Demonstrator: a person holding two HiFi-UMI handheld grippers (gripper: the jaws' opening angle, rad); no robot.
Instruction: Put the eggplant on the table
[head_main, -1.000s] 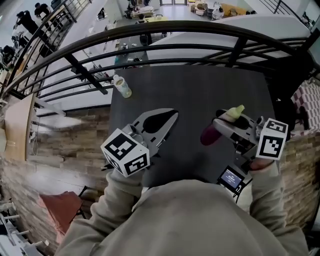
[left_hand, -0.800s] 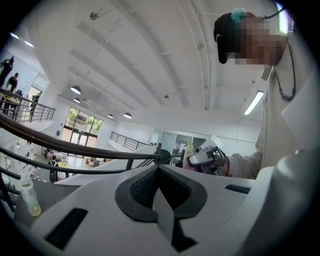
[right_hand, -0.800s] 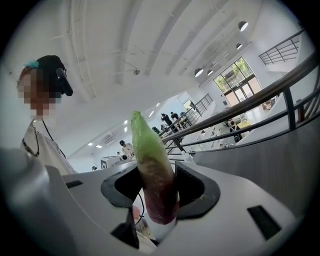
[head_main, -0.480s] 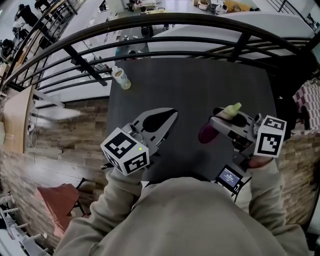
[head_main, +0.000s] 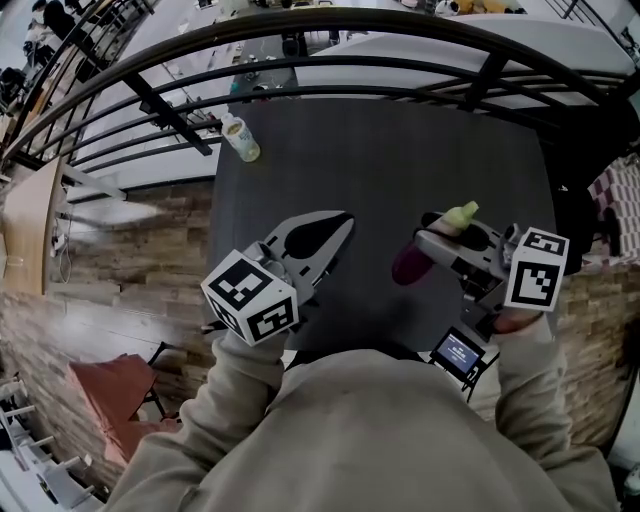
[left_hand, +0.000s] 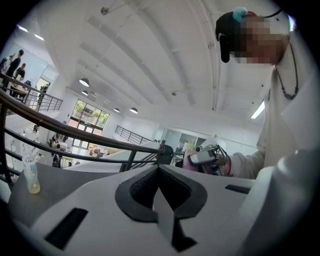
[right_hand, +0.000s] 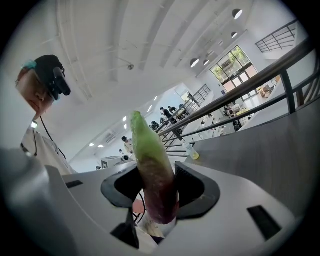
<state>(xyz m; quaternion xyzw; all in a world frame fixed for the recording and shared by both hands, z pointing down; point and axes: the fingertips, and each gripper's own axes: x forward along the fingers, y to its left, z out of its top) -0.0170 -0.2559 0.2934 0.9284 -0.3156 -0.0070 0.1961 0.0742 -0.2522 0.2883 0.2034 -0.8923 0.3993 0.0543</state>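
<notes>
Since a second ago I am easing both claws a little lower over the dark desk (head_main: 400, 150). My head is tipping too, so the bottle (head_main: 241, 138) and the curved black railing (head_main: 330, 30) are sitting higher in the head view. My right claw (head_main: 440, 240) is gripping the eggplant (head_main: 408, 266) just as before, jaws no wider or narrower. Its pads are pressing the purple body and the green end is poking out toward the far side. The eggplant is hanging in the air over the right half of the desk. My left claw (head_main: 342, 222) is staying closed with nothing in it. The bottle is standing upright at the desk's far left corner. A brick-patterned surface (head_main: 120, 260) is showing to the left, and beyond the railing a bright open hall is spreading out
</notes>
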